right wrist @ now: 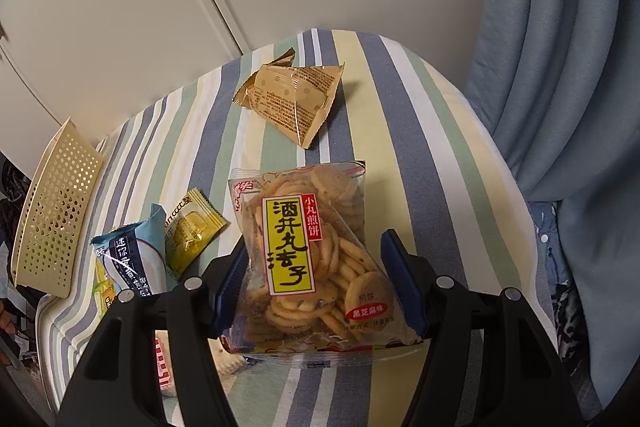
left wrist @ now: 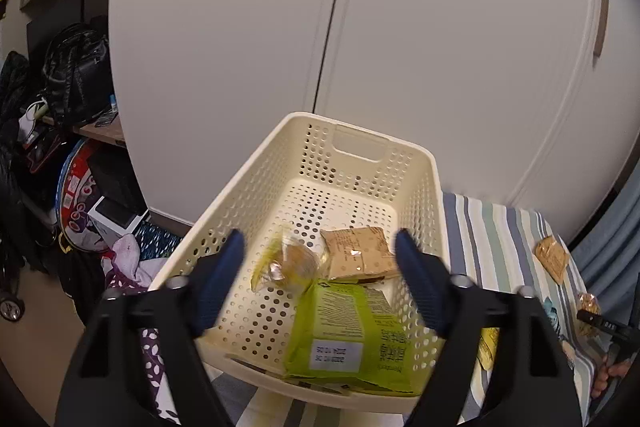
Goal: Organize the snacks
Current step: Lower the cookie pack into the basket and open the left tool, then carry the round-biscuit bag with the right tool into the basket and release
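— Right tool [right wrist: 316,283] first: what is it doing?

— Its blue fingers [right wrist: 230,287] are spread, one on each side of the cracker bag [right wrist: 308,259]. The bag lies flat between them on the striped cloth [right wrist: 420,131], its red and yellow label facing up. The left pad looks to be right against the bag's edge; the right one stands just off it. Whether either truly touches, I cannot tell.

— And around that bag?

— To its left, a yellow packet [right wrist: 192,231] and a blue packet [right wrist: 132,259] overlap each other, near the left finger. Farther on, past the cracker bag, a gold wrapper [right wrist: 292,99] lies crumpled on the cloth. At the far left edge stands the basket [right wrist: 56,211], cream and perforated.

— Left tool [left wrist: 320,283]?

— Also spread, holding nothing, hovering over the near end of the basket [left wrist: 360,147]. Inside, nearest the tool, is a green bag [left wrist: 348,339], lying against the near wall. Just beyond it, between the fingers as seen from the left wrist, are a clear wrapped bun [left wrist: 288,263] and a tan packet [left wrist: 356,251] side by side on the basket floor.

— Beyond the basket?

— White cupboard doors [left wrist: 440,27]. At far right of the left view, the gold wrapper [left wrist: 552,259] shows on the cloth [left wrist: 488,227].
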Motion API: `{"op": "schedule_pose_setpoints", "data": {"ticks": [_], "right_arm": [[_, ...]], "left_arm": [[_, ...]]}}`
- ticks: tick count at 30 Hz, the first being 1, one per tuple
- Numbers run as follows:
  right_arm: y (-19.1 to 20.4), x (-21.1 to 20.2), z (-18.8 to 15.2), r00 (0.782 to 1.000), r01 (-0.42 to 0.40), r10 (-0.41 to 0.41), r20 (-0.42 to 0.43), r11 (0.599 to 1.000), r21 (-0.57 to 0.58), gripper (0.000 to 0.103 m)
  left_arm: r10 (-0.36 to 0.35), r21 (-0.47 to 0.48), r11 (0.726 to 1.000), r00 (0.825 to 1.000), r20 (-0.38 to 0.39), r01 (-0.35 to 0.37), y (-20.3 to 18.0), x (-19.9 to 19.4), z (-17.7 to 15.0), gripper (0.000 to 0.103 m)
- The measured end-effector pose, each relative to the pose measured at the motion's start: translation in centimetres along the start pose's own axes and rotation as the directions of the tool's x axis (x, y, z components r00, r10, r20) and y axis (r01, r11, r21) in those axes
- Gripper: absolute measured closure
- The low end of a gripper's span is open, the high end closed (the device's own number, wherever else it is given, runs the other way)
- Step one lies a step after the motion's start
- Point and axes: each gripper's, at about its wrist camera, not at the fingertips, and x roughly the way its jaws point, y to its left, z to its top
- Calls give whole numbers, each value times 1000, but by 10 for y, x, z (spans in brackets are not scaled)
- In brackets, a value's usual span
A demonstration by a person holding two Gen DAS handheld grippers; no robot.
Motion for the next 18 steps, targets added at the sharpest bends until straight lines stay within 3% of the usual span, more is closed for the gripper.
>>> {"op": "schedule_pose_setpoints", "data": {"ticks": [18], "right_arm": [[0, -4, 1, 999, 44, -44, 19, 999, 19, 39]], "left_arm": [[99, -44, 994, 993, 61, -96, 14, -7, -12, 3]]}}
